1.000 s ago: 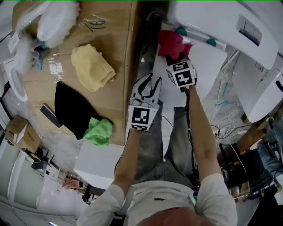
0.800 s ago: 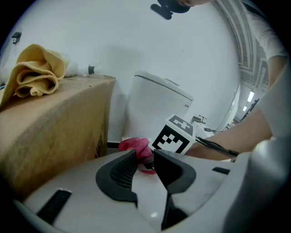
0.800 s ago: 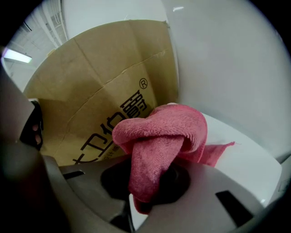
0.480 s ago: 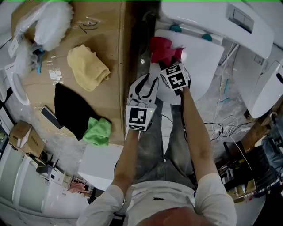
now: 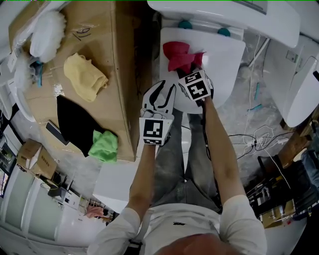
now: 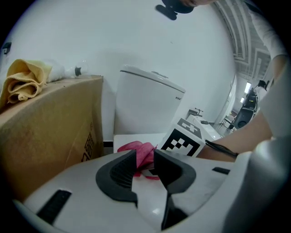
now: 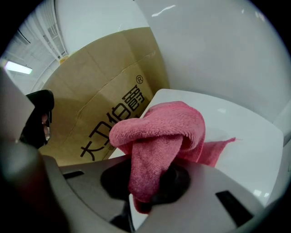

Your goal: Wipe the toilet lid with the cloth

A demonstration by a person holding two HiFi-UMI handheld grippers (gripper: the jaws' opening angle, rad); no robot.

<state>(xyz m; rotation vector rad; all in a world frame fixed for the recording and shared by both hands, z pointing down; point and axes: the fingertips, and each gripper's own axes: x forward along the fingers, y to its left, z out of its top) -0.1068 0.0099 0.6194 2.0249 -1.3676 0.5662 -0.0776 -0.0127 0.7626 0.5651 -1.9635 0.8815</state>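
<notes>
The toilet [image 5: 224,15] fills the top of the head view, tank farthest from you, and its closed toilet lid [image 5: 227,60] runs lengthwise from the tank back toward your knees. A tall cardboard box [image 5: 124,60] stands just beside it on your left.

The cloth [image 5: 178,56], pinkish red and bunched, sits on the lid's far left part, near the hinge end and close to the box. Your right gripper [image 5: 191,73] has its jaws closed on a thick fold of it. The wad lies straight ahead of that gripper, tankward, so the bare lid spreads to the right of the wad and back toward you. I judge the next stroke goes that way. Your left gripper [image 5: 162,92] hangs off the lid's left edge between box and bowl. Its jaws stand a narrow gap apart with nothing in them, and it is the farther of the two from the work.

Only the right gripper view shows the grip: the fold hangs down through the jaws while a thin corner lies flat on the lid. Only the head view shows how much of the lid is bare. The left gripper view adds a yellow cloth [image 6: 22,84] on top of the box.
</notes>
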